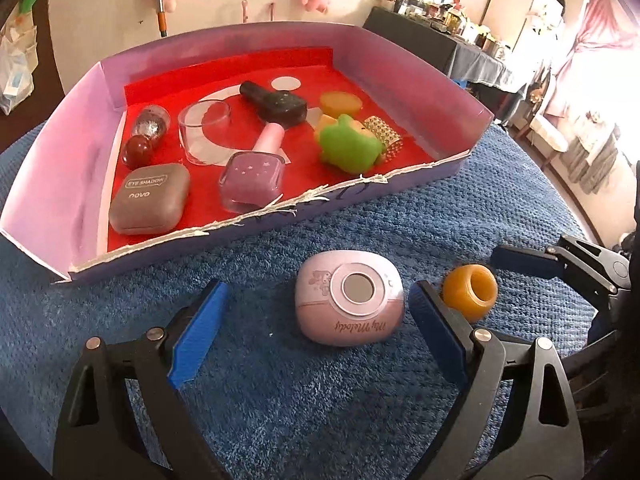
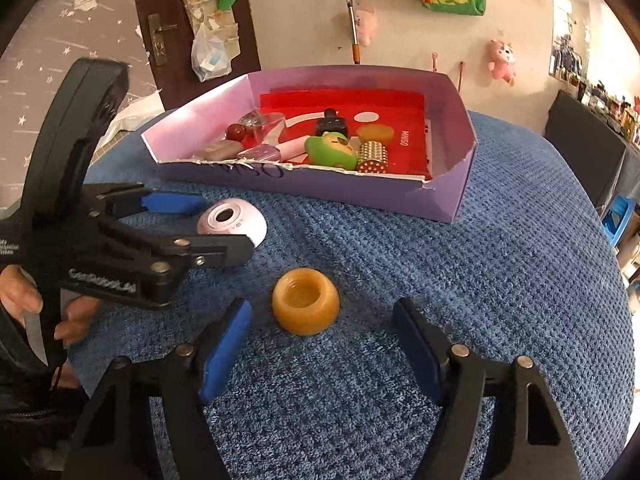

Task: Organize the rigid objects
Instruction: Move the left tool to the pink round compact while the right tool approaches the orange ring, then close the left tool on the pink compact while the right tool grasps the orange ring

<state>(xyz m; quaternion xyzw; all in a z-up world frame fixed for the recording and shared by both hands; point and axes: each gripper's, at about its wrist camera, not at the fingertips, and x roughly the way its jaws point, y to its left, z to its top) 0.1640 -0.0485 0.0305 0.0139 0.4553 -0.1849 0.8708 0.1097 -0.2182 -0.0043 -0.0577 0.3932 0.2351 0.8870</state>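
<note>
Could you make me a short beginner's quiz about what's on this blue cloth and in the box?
1. True or false: the orange ring lies inside the purple box.
2. Which item sits between the fingers of the left hand-held gripper? A) green frog toy B) pink My Melody case C) eye shadow case
3. Fill in: both the left and the right hand-held gripper are ____ (open or shut).

Key: 1 false, it is on the blue cloth. 2 B. 3 open.
</note>
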